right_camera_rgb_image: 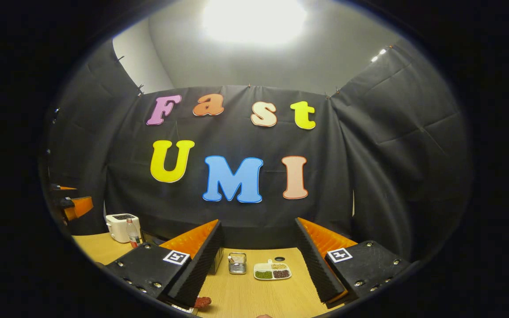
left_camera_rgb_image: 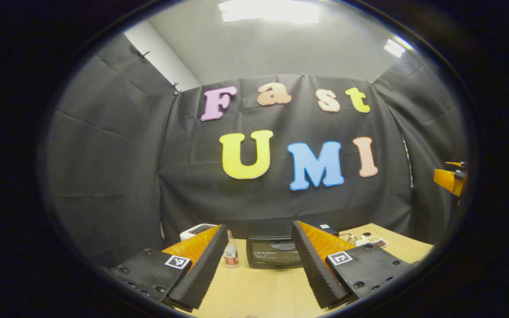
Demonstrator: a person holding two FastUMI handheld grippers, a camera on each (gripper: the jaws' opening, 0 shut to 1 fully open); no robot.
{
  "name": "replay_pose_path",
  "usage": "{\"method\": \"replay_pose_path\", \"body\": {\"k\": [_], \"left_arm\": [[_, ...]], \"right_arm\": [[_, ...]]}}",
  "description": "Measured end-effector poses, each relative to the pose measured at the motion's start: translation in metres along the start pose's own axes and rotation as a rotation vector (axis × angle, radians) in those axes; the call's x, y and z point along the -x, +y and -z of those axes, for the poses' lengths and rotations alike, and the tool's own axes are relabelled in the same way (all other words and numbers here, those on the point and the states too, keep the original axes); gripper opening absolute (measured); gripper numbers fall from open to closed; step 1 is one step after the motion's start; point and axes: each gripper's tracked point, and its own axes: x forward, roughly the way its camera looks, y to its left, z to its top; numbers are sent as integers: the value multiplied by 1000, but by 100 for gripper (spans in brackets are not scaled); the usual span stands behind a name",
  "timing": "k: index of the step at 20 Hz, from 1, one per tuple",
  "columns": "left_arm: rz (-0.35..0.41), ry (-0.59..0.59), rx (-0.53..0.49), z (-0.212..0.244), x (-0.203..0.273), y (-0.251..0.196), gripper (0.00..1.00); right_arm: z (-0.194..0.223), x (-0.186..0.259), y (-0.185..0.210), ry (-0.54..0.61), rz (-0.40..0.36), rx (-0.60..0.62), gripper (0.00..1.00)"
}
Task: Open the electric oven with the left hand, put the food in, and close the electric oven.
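Black and closed, the electric oven (left_camera_rgb_image: 274,251) stands at the far side of the wooden table (left_camera_rgb_image: 254,291), well ahead of the left gripper (left_camera_rgb_image: 259,274) and framed between its spread, empty fingers, a line-up that looks meant for reaching its door. The right gripper (right_camera_rgb_image: 259,274) hovers spread and empty too, facing a divided dish of food (right_camera_rgb_image: 272,270) beside a small glass jar (right_camera_rgb_image: 237,263), probably waiting its turn.

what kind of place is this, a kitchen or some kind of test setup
Probably a staged recording booth, not a real kitchen: black cloth walls surround a wooden table holding a small electric oven, a white appliance and a divided dish.
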Motion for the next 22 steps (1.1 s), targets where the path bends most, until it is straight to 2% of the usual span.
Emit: {"method": "replay_pose_path", "body": {"k": [3,9,17,19,20,22], "left_arm": [[3,3,-15,3,-14,-8,100],[43,10,11,8,-65,-31,100],[126,56,17,51,-159,-57,100],[147,87,26,69,-181,-63,90],[152,97,22,77,-190,-64,100],[168,121,10,95,-209,-69,97]], "right_arm": [[3,1,-9,-13,-14,11,97],[4,-3,-16,-21,6,-6,97],[1,-15,-29,-9,148,-3,97],[-2,-15,-34,-14,191,-4,98],[-3,-16,-36,-11,211,-6,98],[2,-18,-40,6,251,-5,98]]}}
